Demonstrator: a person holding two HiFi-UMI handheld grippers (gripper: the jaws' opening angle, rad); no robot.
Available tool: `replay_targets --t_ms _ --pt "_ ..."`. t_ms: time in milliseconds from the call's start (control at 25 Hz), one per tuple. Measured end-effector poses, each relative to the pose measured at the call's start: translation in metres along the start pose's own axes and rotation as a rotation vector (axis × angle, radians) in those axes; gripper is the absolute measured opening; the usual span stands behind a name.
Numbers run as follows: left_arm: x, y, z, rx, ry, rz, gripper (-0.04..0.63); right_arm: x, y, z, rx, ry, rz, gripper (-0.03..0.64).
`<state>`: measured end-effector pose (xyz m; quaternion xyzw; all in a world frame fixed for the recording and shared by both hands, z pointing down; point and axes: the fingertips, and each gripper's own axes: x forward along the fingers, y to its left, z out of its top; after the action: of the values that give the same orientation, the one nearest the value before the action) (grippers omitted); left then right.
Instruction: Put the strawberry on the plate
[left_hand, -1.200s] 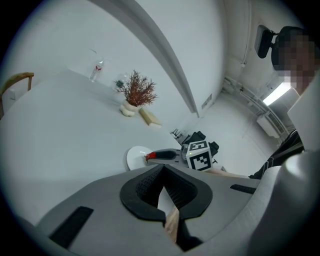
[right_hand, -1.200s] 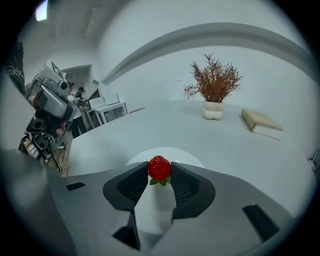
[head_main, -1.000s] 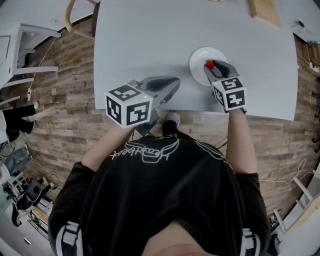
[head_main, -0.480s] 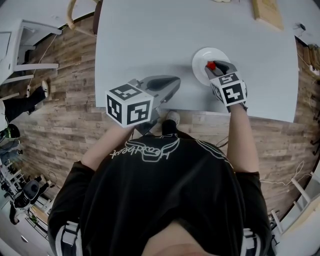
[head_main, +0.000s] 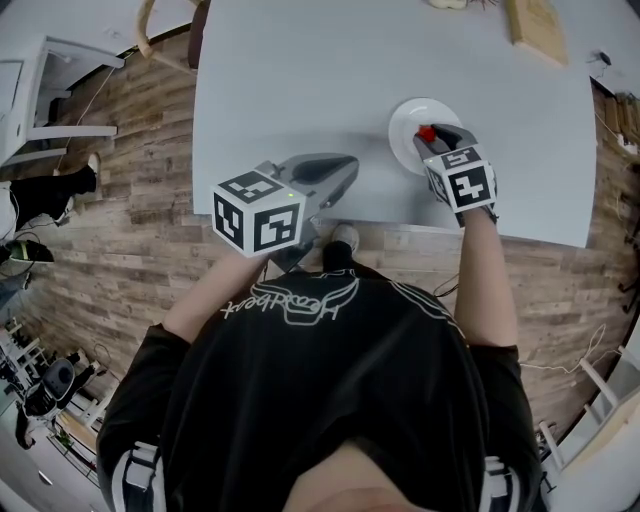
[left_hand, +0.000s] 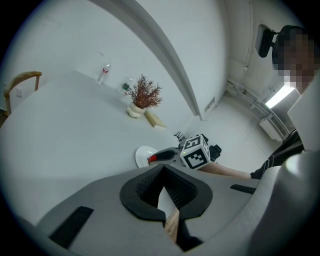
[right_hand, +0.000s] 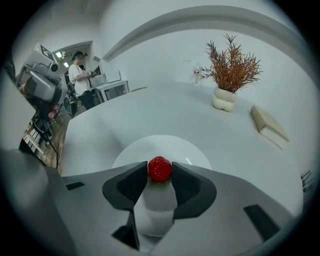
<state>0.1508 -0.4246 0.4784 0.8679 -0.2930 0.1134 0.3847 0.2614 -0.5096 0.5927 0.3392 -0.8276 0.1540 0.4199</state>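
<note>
Strawberry (head_main: 425, 133) over plate (head_main: 404, 118) — table edge (head_main: 390, 218) near

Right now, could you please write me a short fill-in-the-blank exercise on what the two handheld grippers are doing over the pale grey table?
1. The small red strawberry is clamped between the jaws of the ____ gripper.
2. It hangs over the round plate, whose colour is ____.
3. The left gripper, its jaws together, holds ____.

Missing words: right; white; nothing.

Smooth plate (right_hand: 150, 146), bumpy strawberry (right_hand: 160, 168), matt table (head_main: 300, 90), wooden plank floor (head_main: 120, 200)
</note>
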Motion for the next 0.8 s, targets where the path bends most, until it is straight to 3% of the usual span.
replay_targets --t_ms 400,800 --pt "-0.009 0.007 -0.004 -0.015 -0.012 0.006 0.006 -0.001 -0.006 -0.002 0.065 -0.004 -0.01 0.176" --pt "-0.021 0.005 -0.008 -0.009 -0.021 -0.002 0.006 -0.025 -0.007 0.009 0.115 -0.092 -0.061 0.201"
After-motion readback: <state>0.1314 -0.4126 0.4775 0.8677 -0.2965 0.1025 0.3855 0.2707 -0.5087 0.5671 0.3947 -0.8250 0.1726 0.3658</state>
